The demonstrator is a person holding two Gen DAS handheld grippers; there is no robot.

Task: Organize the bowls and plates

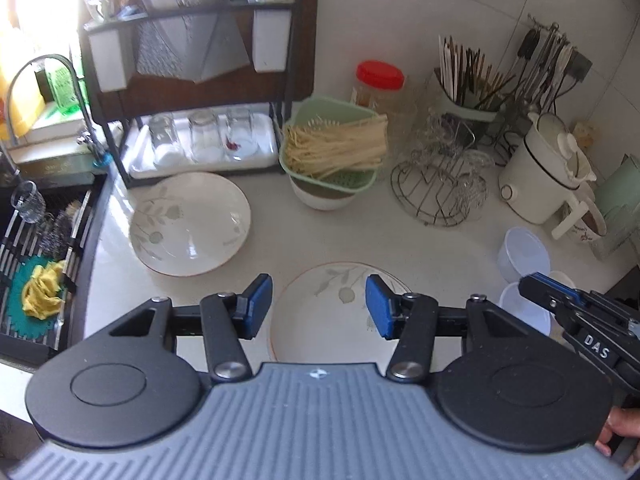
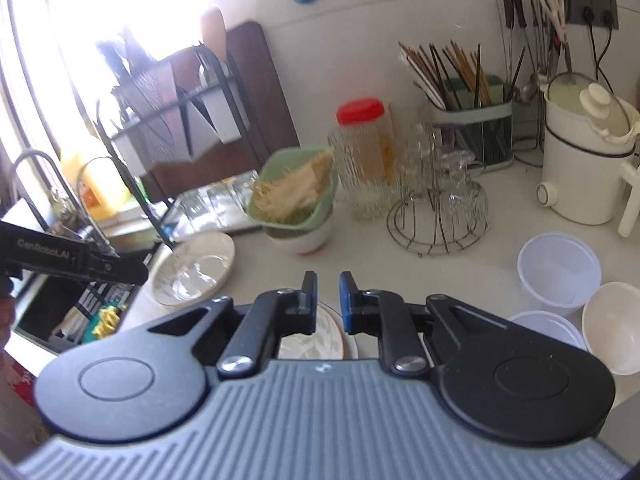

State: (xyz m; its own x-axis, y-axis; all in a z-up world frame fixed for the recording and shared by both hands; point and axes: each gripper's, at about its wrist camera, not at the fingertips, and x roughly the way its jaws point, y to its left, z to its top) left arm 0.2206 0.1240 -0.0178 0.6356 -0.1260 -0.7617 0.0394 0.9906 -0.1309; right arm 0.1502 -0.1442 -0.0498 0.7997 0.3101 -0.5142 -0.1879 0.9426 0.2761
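- Your left gripper [image 1: 319, 306] hovers with its blue-padded fingers [image 1: 259, 304] spread wide, holding nothing, above the near floral plate [image 1: 320, 320] on the white surface [image 1: 420, 248].
- A second floral plate [image 1: 190, 224] lies farther off to the left, near the sink [image 1: 36, 264] (a yellow cloth sits on its rack).
- Your right gripper [image 2: 328, 300] has its fingers nearly closed, a narrow gap between them; they hold nothing that you can see, and the near plate's rim [image 2: 320, 340] shows just below them.
- To the right sit two clear plastic containers [image 2: 558, 270] and a white bowl [image 2: 612, 328], close together.
- Behind them, a green strainer of noodles [image 1: 334, 148] rests in a white bowl.
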